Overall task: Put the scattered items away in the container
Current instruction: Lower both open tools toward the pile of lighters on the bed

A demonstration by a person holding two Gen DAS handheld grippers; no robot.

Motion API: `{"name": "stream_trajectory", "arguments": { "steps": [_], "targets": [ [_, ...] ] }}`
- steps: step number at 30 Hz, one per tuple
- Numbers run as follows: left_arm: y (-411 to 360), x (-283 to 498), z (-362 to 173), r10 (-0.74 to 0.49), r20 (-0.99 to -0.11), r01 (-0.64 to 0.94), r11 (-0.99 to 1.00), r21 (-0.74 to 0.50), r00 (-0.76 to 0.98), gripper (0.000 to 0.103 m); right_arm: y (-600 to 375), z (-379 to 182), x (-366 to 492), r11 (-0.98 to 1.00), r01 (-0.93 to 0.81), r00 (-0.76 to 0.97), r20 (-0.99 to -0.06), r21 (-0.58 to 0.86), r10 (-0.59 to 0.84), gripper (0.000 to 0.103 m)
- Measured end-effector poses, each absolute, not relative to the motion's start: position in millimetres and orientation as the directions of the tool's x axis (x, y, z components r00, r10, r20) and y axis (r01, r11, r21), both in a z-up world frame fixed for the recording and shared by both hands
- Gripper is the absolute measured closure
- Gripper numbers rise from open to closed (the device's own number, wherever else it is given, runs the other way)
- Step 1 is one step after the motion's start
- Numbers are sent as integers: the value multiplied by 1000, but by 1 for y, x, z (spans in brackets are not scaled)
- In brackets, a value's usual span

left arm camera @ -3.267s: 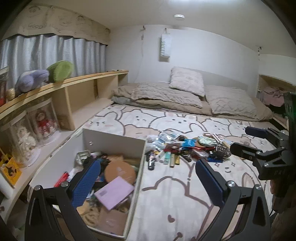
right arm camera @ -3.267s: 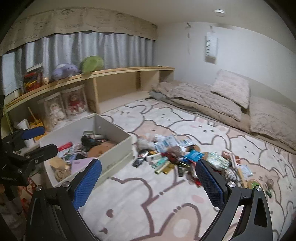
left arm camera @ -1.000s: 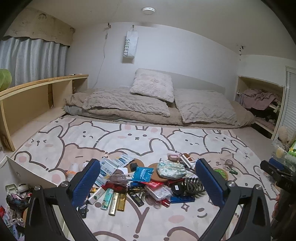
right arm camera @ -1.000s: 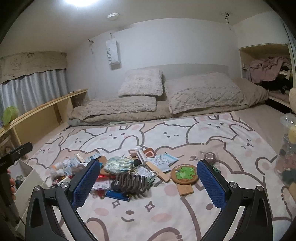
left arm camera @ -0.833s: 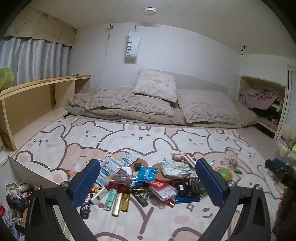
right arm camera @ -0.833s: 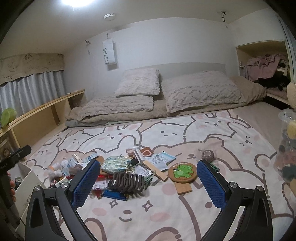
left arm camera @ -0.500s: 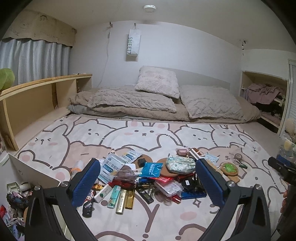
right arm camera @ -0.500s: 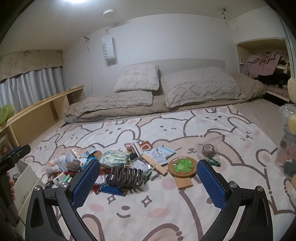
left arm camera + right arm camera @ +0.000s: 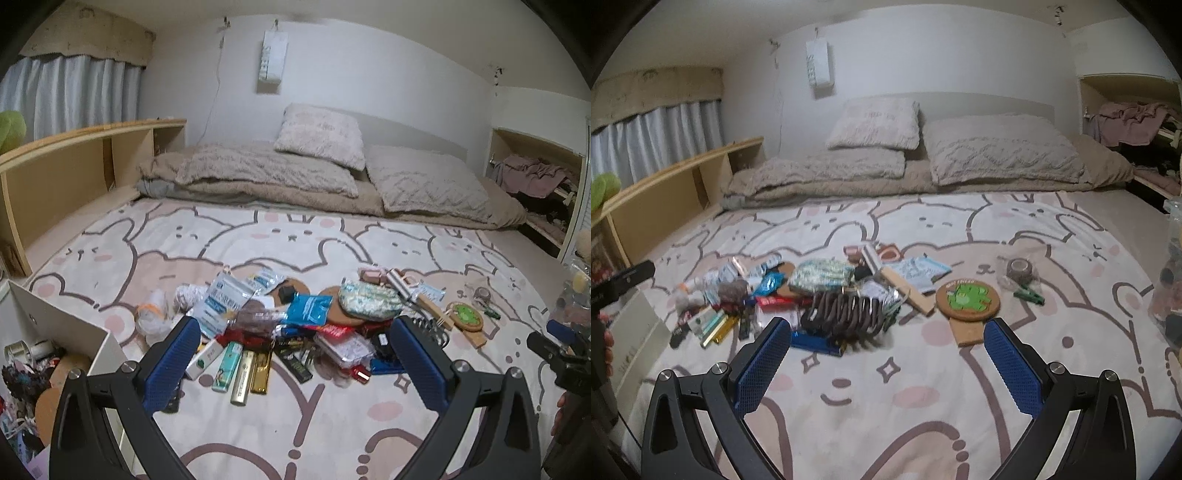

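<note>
blue-padded left gripper [image 9: 295, 363] and right gripper [image 9: 886, 363] both spread empty above scattered items [image 9: 827, 295]

Wall bag [image 9: 820, 63]: vertical print, approx. "SWEET", blurred. Green coaster [image 9: 968, 297]: top-rim lettering, illegible. Blue-white packet [image 9: 221, 303]: print too small to read.

Container [image 9: 59, 325] cropped at frame edge

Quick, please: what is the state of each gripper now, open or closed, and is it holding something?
Left gripper: open, holding nothing, blue-padded fingers spread above the pile of scattered small items.
Right gripper: open, holding nothing.
</note>
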State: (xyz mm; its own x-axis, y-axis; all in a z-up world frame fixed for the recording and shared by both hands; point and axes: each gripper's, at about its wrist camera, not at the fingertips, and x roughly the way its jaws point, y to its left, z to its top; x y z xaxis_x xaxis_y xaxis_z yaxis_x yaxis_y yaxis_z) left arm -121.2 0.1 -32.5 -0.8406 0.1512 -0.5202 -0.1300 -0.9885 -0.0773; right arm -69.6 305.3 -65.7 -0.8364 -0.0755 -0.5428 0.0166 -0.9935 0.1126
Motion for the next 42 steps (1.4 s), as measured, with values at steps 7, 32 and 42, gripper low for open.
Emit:
{"name": "stream_trajectory", "arguments": {
  "steps": [7,32,42],
  "targets": [
    [1,-129,-54,125,-606,-116,-992,-55,-785,0,285,-88,-71,-994,59,-789,-605,95,-105,0],
    [-3,-166,-140,55,-828,-43,-998,-37,-558,15,242,-166,-92,-977,95,-577,-790,189,-209,0],
    [-30,-181,-169,33,-866,66,-995,-75,-500,24,229,-179,-92,-989,93,-561,-815,111,-144,0]
  ]
}}
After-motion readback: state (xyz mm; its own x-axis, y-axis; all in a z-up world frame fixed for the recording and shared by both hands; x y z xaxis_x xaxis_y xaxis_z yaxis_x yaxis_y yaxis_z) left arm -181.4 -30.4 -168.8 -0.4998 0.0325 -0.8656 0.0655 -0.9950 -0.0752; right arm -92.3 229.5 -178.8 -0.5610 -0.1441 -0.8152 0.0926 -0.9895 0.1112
